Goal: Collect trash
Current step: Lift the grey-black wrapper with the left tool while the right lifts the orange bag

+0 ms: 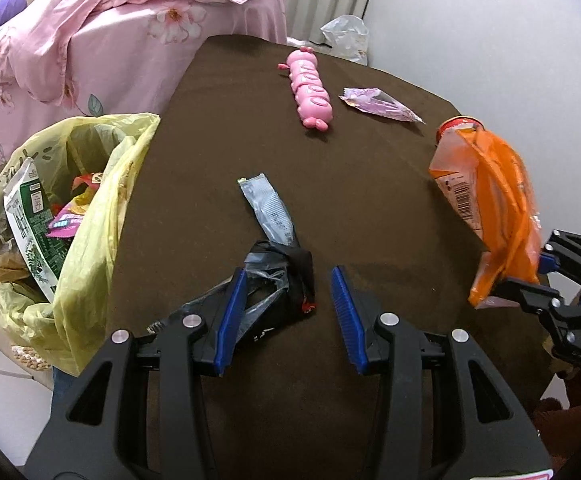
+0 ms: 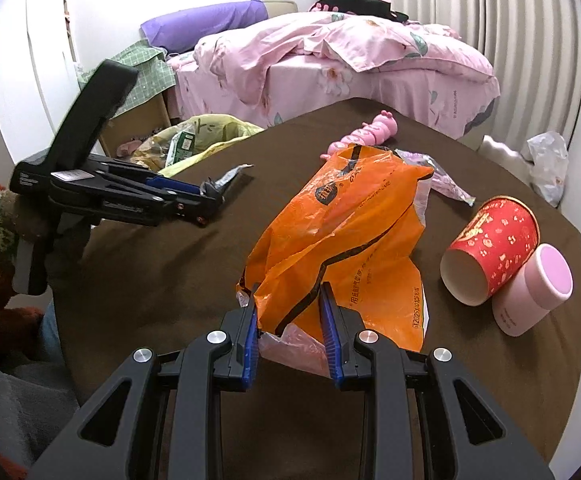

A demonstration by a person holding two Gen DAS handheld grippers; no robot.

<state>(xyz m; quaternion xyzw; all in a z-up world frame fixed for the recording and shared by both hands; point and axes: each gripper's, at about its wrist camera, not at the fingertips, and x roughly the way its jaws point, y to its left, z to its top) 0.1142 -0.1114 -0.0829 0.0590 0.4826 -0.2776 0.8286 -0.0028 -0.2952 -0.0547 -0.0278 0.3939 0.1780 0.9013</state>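
Nearest the left wrist camera, the left tool (image 1: 290, 304) stands spread over the brown table (image 1: 370, 208), its blue pads clear of contact on the right side; whether the left pad brushes the crumpled clear-and-black wrapper (image 1: 278, 280) lying between them cannot be settled, but nothing is pinched. That wrapper sits just ahead of the fingertips, and a grey foil wrapper (image 1: 268, 208) runs on from it, its long axis slanting away and to the left. The relation that matters — the yellow-lined trash bag (image 1: 102, 184) stands off the table's left edge, on the left tool's own side and well apart from the right tool (image 2: 288, 304). The left hand is therefore judged the nearer carrier for anything bound there. In the right wrist view, the right tool is pressed onto the lower end of an orange plastic bag (image 2: 342, 232), pinching it, with the bag's length rising up and away from the fingers. Both tools point steeply downward at the table. Beyond lie a pink caterpillar toy (image 1: 310, 88) and a pink-purple sachet (image 1: 382, 106); a red paper cup (image 2: 490, 248) lies on its side touching a pink jar (image 2: 534, 288). Judgement: the left tool needs only to sink and close on the crumpled wrapper — then swing left to the bag.
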